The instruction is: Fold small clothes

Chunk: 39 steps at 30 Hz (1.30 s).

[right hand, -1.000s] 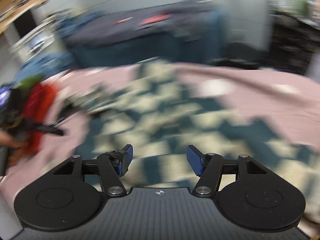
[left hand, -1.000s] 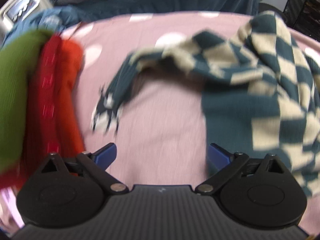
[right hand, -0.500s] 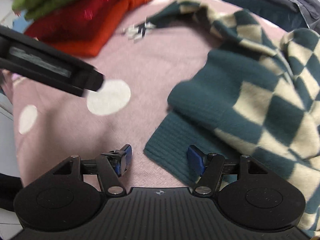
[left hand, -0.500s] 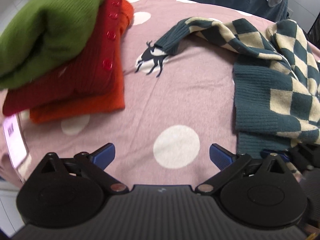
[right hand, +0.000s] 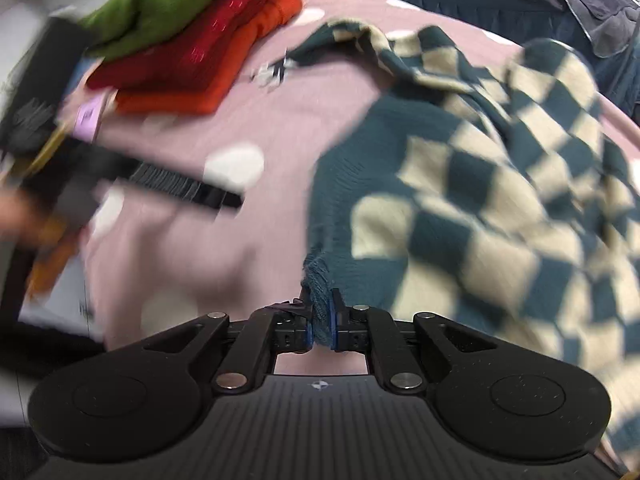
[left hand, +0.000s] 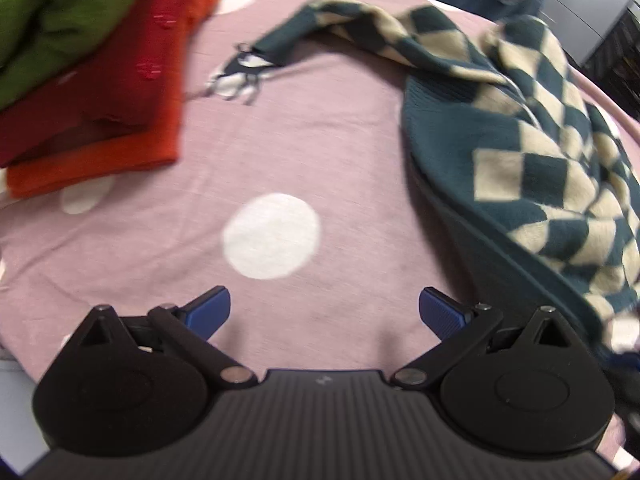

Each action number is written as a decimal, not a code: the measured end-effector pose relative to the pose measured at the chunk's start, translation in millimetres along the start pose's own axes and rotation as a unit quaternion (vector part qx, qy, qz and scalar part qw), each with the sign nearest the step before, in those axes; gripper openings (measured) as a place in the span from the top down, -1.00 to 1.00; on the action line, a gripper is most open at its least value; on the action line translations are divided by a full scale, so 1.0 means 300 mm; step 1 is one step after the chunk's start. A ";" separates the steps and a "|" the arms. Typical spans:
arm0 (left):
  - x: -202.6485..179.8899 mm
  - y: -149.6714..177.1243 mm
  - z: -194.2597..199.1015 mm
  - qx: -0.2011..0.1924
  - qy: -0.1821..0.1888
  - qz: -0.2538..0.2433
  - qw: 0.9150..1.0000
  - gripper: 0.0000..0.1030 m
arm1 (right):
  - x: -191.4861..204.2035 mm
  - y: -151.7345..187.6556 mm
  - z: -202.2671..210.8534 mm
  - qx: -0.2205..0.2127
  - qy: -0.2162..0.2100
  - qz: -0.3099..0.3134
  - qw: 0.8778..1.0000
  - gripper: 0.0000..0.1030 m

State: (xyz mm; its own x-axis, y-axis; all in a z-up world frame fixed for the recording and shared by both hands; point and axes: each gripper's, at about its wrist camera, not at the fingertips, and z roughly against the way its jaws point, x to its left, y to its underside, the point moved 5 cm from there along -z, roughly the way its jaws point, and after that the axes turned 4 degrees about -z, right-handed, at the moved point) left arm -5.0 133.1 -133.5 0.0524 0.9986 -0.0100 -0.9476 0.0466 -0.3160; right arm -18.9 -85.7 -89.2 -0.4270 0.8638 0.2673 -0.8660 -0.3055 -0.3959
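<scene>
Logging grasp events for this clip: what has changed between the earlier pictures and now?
The right claw, open over the checkered sweater half a second ago, has just been closing and now pinches the sweater's dark green hem, lifting that edge. The left claw is open as before, over the pink dotted sheet. The folded pile of green, red and orange clothes lies as it did.

A pink sheet with white dots point(left hand: 304, 148) is spread over the surface. On it are laid a checked teal-and-cream sweater point(left hand: 532, 168) at right and, well apart, a folded stack point(left hand: 100, 80) at upper left.
</scene>
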 end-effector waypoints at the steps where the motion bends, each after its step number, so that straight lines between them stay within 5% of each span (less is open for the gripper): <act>1: -0.011 0.003 -0.004 0.001 0.002 -0.005 1.000 -0.99 | -0.018 0.047 0.030 0.012 0.006 -0.005 1.000 0.78; 9: 0.016 0.019 -0.044 0.006 0.036 0.021 0.999 -0.99 | -0.180 0.447 0.140 0.105 0.095 -0.109 0.984 0.77; 11: 0.021 0.009 -0.050 0.002 0.054 0.031 0.998 -0.99 | -0.188 0.462 0.136 0.094 0.102 -0.130 0.982 0.64; 15: -0.021 -0.052 -0.052 -0.025 0.108 0.043 0.993 -0.99 | -0.181 0.452 0.118 0.069 0.096 -0.182 0.976 -0.06; 22: -0.124 -0.252 -0.155 -0.049 0.152 0.055 0.986 -0.73 | -0.210 0.463 0.182 0.023 0.104 -0.244 0.964 -0.25; 30: -0.227 -0.448 -0.357 -0.034 0.135 0.035 0.990 -0.42 | -0.207 0.494 0.234 0.007 0.117 -0.280 0.953 -0.25; 32: -0.260 -0.479 -0.364 -0.052 0.112 0.002 0.992 0.09 | -0.207 0.506 0.240 0.007 0.122 -0.285 0.951 -0.25; 33: -0.276 -0.491 -0.365 -0.053 0.108 -0.016 0.993 0.87 | -0.212 0.514 0.245 0.007 0.122 -0.292 0.948 -0.26; 39: -0.228 -0.485 -0.249 -0.087 0.137 -0.023 0.986 0.92 | -0.268 0.542 0.249 0.002 0.133 -0.334 0.933 -0.30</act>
State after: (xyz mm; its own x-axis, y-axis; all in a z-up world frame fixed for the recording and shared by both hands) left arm 152.7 55.9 -157.7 0.1999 0.9496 -0.2414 -0.8752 0.0623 -0.4798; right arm -144.8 -234.8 -109.7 0.2881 0.9306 0.2257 -0.9168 0.3361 -0.2158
